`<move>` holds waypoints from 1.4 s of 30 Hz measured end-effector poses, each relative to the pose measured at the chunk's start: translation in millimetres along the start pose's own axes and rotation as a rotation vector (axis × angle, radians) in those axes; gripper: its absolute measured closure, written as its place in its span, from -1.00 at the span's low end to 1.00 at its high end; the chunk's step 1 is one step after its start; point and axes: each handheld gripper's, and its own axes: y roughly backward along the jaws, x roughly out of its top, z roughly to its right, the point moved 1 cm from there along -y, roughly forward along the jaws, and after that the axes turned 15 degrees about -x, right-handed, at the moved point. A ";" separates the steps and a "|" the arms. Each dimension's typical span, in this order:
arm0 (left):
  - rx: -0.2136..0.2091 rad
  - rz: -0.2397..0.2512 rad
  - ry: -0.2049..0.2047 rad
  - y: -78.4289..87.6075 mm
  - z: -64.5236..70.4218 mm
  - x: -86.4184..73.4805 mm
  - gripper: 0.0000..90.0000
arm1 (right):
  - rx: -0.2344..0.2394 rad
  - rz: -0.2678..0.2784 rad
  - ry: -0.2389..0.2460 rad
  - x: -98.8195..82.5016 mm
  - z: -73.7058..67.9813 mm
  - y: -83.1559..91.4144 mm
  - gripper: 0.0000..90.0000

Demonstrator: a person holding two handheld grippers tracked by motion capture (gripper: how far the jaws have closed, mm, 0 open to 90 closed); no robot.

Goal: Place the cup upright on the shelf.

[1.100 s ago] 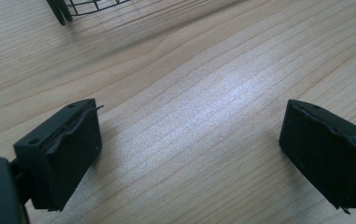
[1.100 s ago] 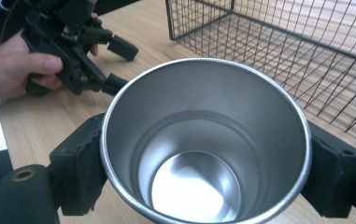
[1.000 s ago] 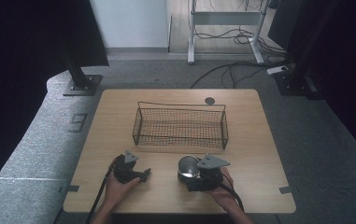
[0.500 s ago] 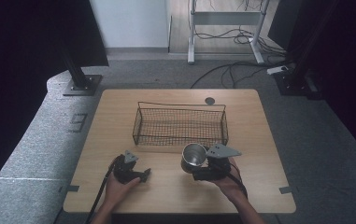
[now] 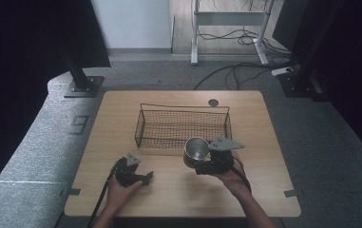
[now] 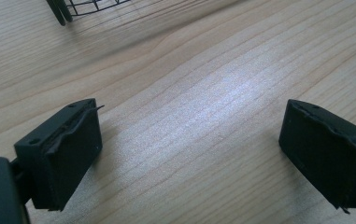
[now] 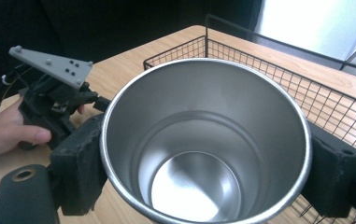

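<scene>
Wooden table [image 5: 178, 190], dark curtains around. My right gripper [image 5: 202, 164] is clamped on the steel cup [image 5: 195, 151], upright, lifted just at the wire basket's [image 5: 183, 127] near edge, I'd guess for dropping in. Left gripper [image 5: 138, 176] idle, jaws wide, empty, parked clear.

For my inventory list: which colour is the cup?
Shiny silver metal cup, inside and outside; it shows best in the right gripper view.

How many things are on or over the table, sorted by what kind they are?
Metal cup: 1
Wire basket: 1
Hand-held grippers: 2, the left hand-held gripper and the right hand-held gripper
Total: 4
</scene>
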 end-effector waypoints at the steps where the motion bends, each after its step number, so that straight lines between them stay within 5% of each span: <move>1: -0.001 0.000 0.000 0.0 0.0 0.0 -0.87 | -0.002 0.002 -0.004 1.4 1.3 -0.8 -0.67; 21: 0.002 0.002 -0.001 0.0 0.4 -0.2 -0.86 | -0.059 0.004 -0.009 42.4 26.9 -15.1 -0.67; 42: 0.001 0.001 0.000 0.1 0.4 -0.1 -0.86 | -0.084 -0.027 -0.038 59.3 49.7 -44.0 -0.67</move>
